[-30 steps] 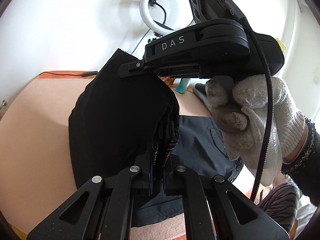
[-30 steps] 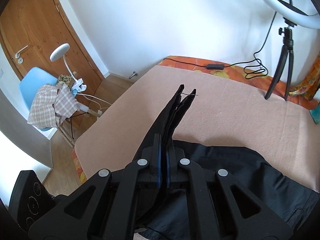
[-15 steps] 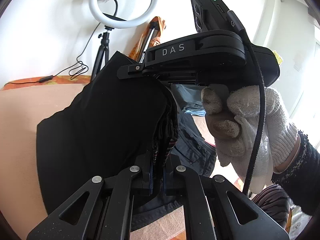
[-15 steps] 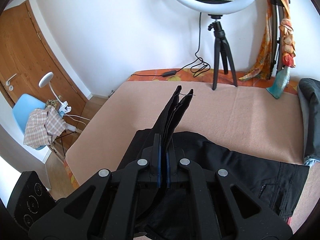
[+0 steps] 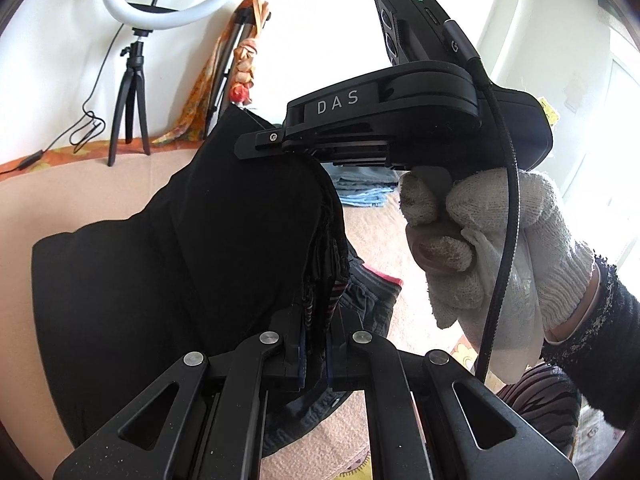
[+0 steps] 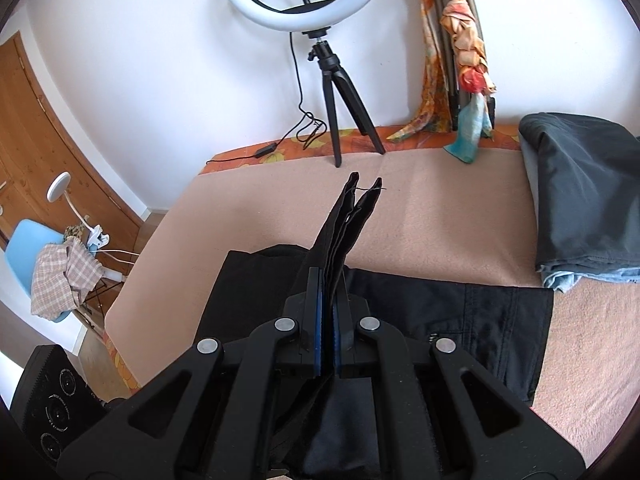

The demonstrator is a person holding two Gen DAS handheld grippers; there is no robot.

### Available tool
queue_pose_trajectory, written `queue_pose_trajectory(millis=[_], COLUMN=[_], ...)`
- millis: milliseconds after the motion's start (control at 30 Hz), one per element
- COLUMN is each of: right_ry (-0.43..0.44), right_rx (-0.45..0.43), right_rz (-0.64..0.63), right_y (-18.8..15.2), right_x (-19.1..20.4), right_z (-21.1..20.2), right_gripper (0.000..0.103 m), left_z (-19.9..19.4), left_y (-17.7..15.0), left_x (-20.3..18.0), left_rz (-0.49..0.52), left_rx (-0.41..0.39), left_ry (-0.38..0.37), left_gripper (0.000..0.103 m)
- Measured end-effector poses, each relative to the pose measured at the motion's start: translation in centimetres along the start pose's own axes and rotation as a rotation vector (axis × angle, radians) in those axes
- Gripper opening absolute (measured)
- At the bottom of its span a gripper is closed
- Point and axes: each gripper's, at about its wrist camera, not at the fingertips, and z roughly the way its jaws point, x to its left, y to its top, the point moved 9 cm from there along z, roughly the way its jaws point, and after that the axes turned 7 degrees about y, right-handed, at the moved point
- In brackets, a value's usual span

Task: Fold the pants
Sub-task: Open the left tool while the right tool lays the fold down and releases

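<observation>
Black pants point(image 6: 460, 320) lie partly on the peach blanket point(image 6: 440, 208), with one end lifted. My left gripper point(image 5: 314, 344) is shut on a bunched edge of the pants point(image 5: 180, 260), which drape to the left. My right gripper point(image 6: 326, 320) is shut on folded layers of the same pants, which stick up between its fingers. In the left wrist view the right gripper point(image 5: 276, 144) sits above and just beyond the left one, held by a white-gloved hand point(image 5: 500, 232).
A ring light on a black tripod point(image 6: 336, 92) stands at the bed's far edge with its cable. Folded dark grey and blue clothes point(image 6: 584, 196) are stacked at the right. An orange scarf point(image 6: 460, 40) hangs on the wall. A blue chair point(image 6: 36, 264) stands left, off the bed.
Both grippers have swung to the right with the pants held. The ring light, scarf and clothes stack have come into view. The pants now lie further across the blanket.
</observation>
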Motion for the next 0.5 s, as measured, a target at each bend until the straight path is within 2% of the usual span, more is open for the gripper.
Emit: queue_pose_trajectory(millis=[67,133,167,267,300,333,500], right_ry=[-0.007,-0.006,-0.002,0.002,0.000,-0.001,-0.015], right_rx=[-0.006,-0.010,-0.012,-0.012,-0.010,-0.006,0.012], right_rz=[0.018,0.039,0.048,0.072,0.078,0.087,0.108], right_y=[-0.3,-0.5,-0.6,-1.2,-1.4,-1.7,-2.8], right_x=[-1.0,-2.0,-2.4,-3.6,-4.0,-4.4,-6.1], right_z=[-0.1,-0.2,-0.3,-0.4,-0.4,-0.3,-0.2], right_gripper=[0.004,0.004,0.004,0.004,0.004,0.004,0.004], left_z=[-0.1,-0.6,-1.1,-3.7,-4.5,-5.4,-7.5], left_y=[-0.8,-1.0,-1.3,-1.6,-1.4,-1.5,-1.3], left_x=[-0.3,0.0,0.2,1.4,2.2,3.1,10.0], left_rz=[0.005,-0.002,-0.009,-0.034,-0.044,-0.053,-0.131], left_rx=[0.030,0.052,0.055,0.032,0.016,-0.001,-0.034], left_ry=[-0.006,-0.011,-0.016,-0.016,-0.004,0.020,0.176], left_gripper=[0.009,0.020,0.022,0.027,0.034,0.039,0.039])
